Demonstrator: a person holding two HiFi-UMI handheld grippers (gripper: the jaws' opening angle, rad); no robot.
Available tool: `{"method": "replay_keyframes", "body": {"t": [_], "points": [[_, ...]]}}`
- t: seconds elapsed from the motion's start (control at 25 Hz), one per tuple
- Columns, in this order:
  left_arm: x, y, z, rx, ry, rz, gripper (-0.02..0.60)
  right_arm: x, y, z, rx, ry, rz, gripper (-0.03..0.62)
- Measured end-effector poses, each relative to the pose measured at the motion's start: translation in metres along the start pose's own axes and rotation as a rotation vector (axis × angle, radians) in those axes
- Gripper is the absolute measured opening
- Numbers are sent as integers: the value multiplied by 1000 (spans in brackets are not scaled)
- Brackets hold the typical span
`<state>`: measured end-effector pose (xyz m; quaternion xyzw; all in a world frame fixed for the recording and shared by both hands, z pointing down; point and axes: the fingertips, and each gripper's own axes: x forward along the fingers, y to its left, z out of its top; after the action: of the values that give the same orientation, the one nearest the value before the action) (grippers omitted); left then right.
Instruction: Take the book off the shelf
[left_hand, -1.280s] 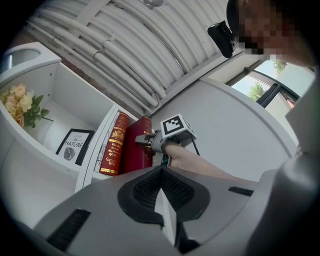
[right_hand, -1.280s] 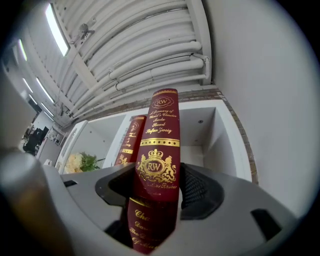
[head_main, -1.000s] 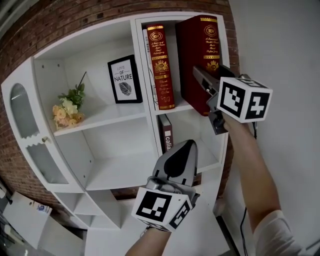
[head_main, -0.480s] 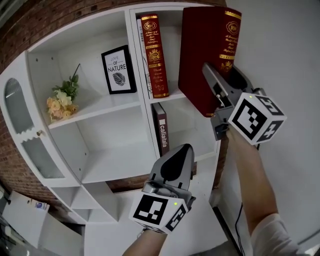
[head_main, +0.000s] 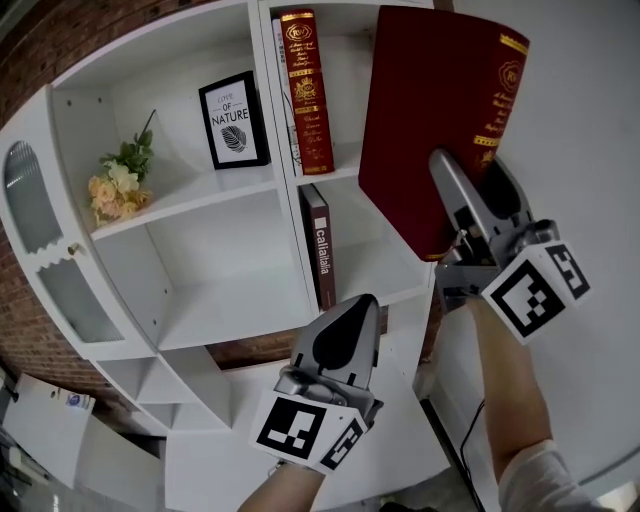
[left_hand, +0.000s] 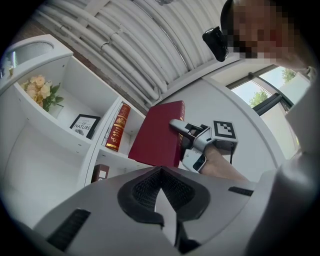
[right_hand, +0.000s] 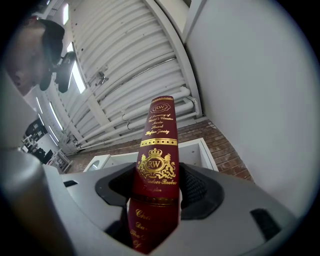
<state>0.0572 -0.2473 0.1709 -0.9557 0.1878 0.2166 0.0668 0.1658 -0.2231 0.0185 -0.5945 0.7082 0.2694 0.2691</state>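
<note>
A large dark red book (head_main: 430, 120) with gold print is held out in front of the white shelf unit (head_main: 240, 180), tilted, its lower spine edge pinched in my right gripper (head_main: 468, 178). In the right gripper view the spine (right_hand: 157, 150) stands upright between the jaws of that gripper (right_hand: 156, 186), which are shut on it. My left gripper (head_main: 350, 312) hangs lower, in front of the shelf's lower bay, shut and holding nothing. From the left gripper view (left_hand: 161, 174) the book (left_hand: 157, 132) and the right gripper (left_hand: 184, 131) show ahead.
On the upper right shelf stands a thinner red book (head_main: 303, 85), with a brown book (head_main: 318, 255) on the shelf below. A framed print (head_main: 233, 120) and flowers (head_main: 115, 185) sit in the left bay. A white wall (head_main: 590, 120) closes the right side.
My right gripper has drawn the dark red book out of the upper right bay, toward me and to the right. The left gripper has stayed low and shut.
</note>
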Motion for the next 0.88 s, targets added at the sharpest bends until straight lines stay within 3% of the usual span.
{"method": "replay_keyframes", "body": {"t": [0.88], "points": [[-51, -23, -36, -62, 71, 22, 12, -123, 28, -57, 106, 66, -33, 262]]}}
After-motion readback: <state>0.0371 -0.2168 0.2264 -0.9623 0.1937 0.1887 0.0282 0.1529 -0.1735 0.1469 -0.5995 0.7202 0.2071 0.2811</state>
